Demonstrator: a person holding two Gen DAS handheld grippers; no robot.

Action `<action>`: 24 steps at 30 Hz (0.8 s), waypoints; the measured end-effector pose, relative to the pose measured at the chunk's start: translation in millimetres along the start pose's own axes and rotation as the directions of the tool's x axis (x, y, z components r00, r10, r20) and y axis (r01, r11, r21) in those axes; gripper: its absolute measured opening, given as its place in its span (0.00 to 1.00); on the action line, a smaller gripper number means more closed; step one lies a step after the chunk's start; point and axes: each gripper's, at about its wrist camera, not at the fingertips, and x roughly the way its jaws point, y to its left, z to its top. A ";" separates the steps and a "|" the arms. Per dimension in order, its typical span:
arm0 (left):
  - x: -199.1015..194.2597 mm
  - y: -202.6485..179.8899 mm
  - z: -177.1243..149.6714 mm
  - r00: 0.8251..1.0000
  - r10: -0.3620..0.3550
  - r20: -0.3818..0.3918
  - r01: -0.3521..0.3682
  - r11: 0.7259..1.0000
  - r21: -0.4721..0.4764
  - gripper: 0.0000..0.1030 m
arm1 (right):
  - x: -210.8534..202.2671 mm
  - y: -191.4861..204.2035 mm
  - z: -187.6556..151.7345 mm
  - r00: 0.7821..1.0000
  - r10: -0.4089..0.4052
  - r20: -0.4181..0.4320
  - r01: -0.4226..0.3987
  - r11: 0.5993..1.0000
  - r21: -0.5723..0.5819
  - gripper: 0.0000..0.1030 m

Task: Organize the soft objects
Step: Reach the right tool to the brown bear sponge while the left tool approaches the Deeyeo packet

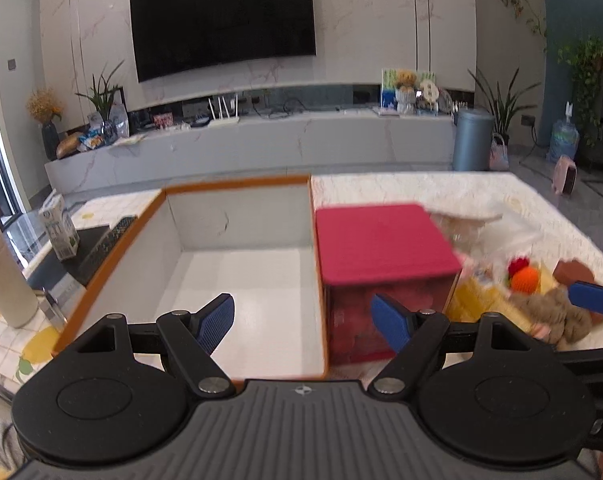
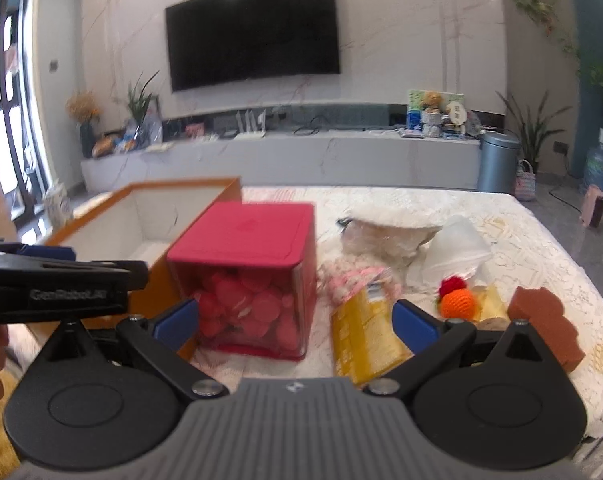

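- Bin (image 1: 237, 220): orange-rimmed, nothing visible inside, at table left.
- Left gripper (image 1: 303, 322): jaws spread wide, holding nothing, poised over the bin's near edge.
- Red box (image 2: 253, 276): touching the bin's right wall (lid on).
- Right gripper (image 2: 295, 320): jaws apart, holding nothing, low before the box and yellow packet (image 2: 361, 340).
- Soft items: crochet balls (image 2: 455, 300), brown sponge (image 2: 549, 328), plastic wrap (image 2: 385, 236), heaped right of the box.
- Risk: crowded pile; a pinch may snag wrap or drag neighbours.
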 end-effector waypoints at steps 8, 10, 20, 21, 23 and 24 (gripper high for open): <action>0.3 -15.9 23.4 0.999 -0.038 -0.012 0.037 0.999 -0.015 0.89 | -37.9 -63.9 33.4 0.984 -0.150 0.097 0.140 0.985 0.099 0.97; 2.1 -21.6 26.5 0.998 -0.055 -0.022 0.055 0.999 -0.003 0.89 | -45.7 -87.6 38.4 0.977 -0.191 0.100 0.178 0.976 0.123 0.97; 37.3 -83.0 22.9 0.983 -0.125 -0.137 0.143 0.981 0.130 0.90 | 4.0 -179.7 32.5 0.930 -0.245 -0.274 0.291 0.946 0.144 0.97; 42.4 -90.4 19.9 0.979 -0.133 -0.155 0.155 0.978 0.139 0.90 | 10.3 -185.0 29.1 0.924 -0.243 -0.296 0.298 0.941 0.158 0.97; 51.8 -104.2 15.9 0.970 -0.151 -0.188 0.181 0.971 0.154 0.90 | 22.6 -195.7 22.3 0.914 -0.224 -0.337 0.300 0.934 0.193 0.97; 57.4 -111.1 14.3 0.964 -0.162 -0.211 0.197 0.967 0.162 0.90 | 31.7 -200.7 19.4 0.909 -0.202 -0.365 0.294 0.931 0.217 0.97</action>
